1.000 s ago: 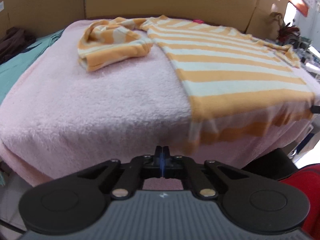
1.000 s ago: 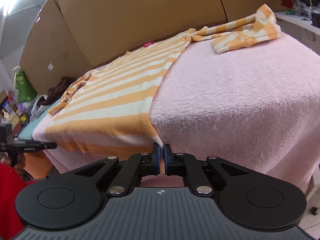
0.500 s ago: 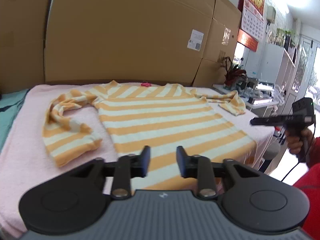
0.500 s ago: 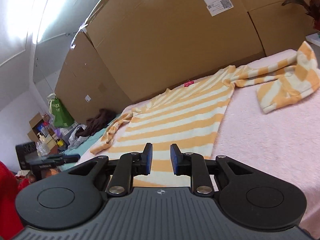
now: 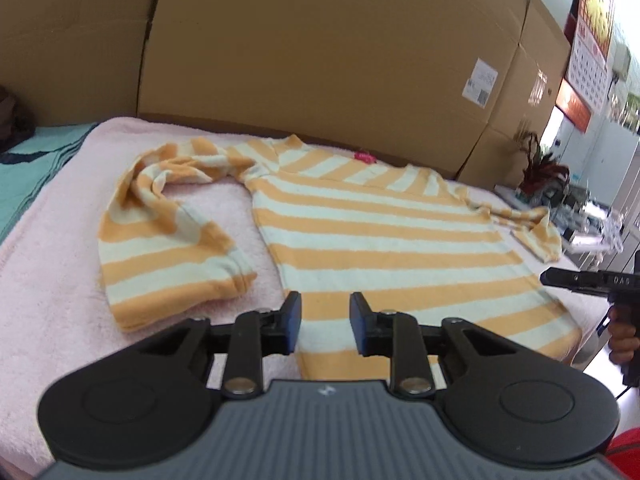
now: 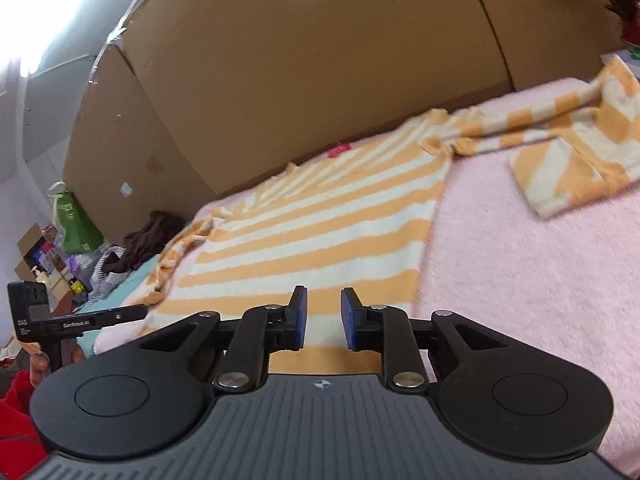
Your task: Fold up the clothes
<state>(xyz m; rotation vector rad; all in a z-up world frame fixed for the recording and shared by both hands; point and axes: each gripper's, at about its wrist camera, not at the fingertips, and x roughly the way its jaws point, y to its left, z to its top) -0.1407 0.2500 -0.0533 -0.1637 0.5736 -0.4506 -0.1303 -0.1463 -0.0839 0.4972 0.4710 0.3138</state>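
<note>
One striped sweater (image 5: 384, 236), one pink towel (image 5: 52, 280), two grippers (image 5: 325, 322), several cardboard boxes (image 5: 320, 60)

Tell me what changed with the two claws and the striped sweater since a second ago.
Both claws let go of the sweater's bottom hem and lifted away. The left claw and the right claw have just been opening and now hang open over it with nothing between the fingers. The hem now lies flat on the pink blanket. The sleeves are bunched as before.

A fleecy striped sweater (image 5: 384, 240) lies on a fuzzy pink towel-like cover (image 5: 48, 280) (matt brown cardboard (image 5: 320, 48) behind).
</note>
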